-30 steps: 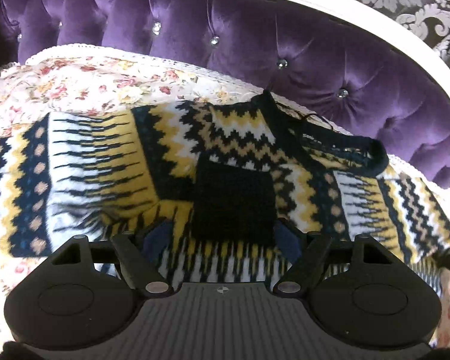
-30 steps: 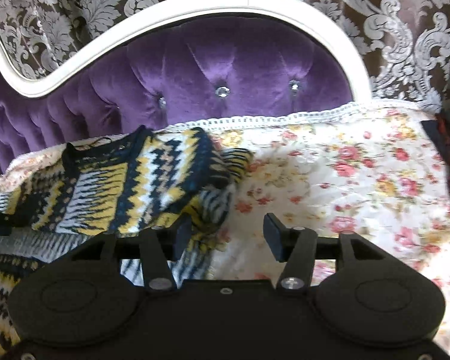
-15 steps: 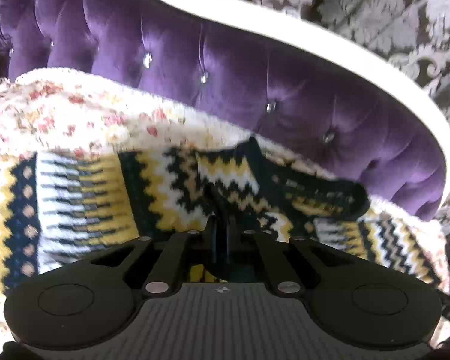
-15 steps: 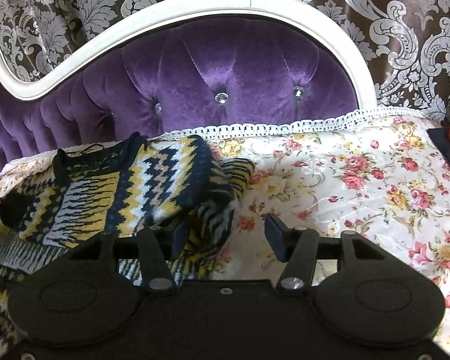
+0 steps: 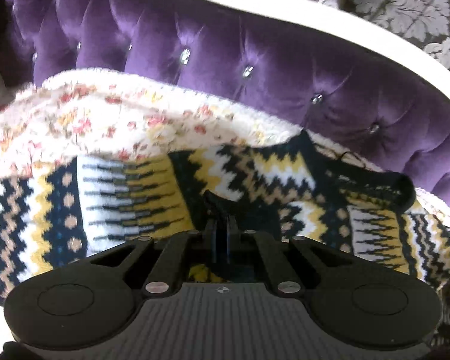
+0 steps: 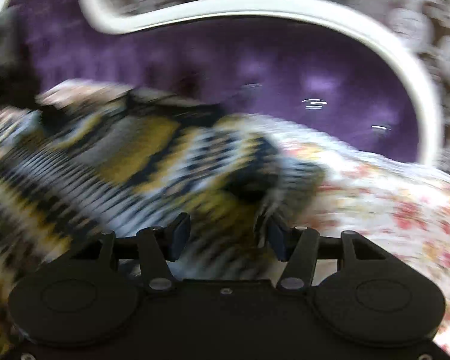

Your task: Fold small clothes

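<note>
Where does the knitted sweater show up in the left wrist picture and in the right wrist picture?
Left wrist: the sweater spans the middle from left edge to right, just beyond the shut left hand-held gripper, which pinches a dark patch of it.
Right wrist: blurred, the sweater fills the left and centre.
Shared landmark: the purple tufted headboard behind it.
</note>
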`<action>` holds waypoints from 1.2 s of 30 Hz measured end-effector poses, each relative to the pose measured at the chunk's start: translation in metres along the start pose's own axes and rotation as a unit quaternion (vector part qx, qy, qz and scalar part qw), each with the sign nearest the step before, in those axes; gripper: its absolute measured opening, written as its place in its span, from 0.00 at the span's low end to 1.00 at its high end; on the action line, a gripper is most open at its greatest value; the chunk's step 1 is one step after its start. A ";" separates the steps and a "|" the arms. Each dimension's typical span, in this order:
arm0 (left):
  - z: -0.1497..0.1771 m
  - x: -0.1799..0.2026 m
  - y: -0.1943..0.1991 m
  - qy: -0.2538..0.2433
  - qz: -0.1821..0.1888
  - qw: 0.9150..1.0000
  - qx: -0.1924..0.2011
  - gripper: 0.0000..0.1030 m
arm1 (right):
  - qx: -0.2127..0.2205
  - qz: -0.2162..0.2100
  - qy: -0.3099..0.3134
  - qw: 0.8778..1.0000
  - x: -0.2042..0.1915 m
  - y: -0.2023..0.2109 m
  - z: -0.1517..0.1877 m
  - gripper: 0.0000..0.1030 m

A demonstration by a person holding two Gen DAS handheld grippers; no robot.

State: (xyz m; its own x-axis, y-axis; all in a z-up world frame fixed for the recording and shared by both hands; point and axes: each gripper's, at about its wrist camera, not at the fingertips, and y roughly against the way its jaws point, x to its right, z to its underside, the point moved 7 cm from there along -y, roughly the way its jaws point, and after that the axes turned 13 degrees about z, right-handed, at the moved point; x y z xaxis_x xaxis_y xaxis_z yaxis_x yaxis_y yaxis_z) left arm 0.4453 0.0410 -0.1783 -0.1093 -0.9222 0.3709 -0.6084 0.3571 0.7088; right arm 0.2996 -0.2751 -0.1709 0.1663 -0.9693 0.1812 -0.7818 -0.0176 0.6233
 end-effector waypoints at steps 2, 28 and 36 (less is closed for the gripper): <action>0.003 -0.004 -0.001 0.004 0.005 1.000 -0.001 0.06 | 0.004 -0.035 0.001 0.999 -0.001 0.008 -0.001 0.59; 0.003 -0.006 -0.004 -0.031 0.018 0.999 -0.007 0.09 | -0.076 0.122 -0.062 0.988 0.062 -0.078 -0.024 0.12; 0.002 -0.009 -0.003 -0.017 0.037 0.999 -0.002 0.09 | -0.088 0.189 -0.192 0.959 0.147 -0.078 -0.006 0.10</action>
State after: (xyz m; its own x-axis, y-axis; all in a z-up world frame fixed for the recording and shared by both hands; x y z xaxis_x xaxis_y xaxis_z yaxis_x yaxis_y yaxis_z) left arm 0.4469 0.0482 -0.1852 -0.1815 -0.8975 0.4018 -0.5939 0.4257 0.6827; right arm 0.3884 -0.4149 -0.1884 -0.3699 -0.9174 0.1468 -0.6238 0.3623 0.6926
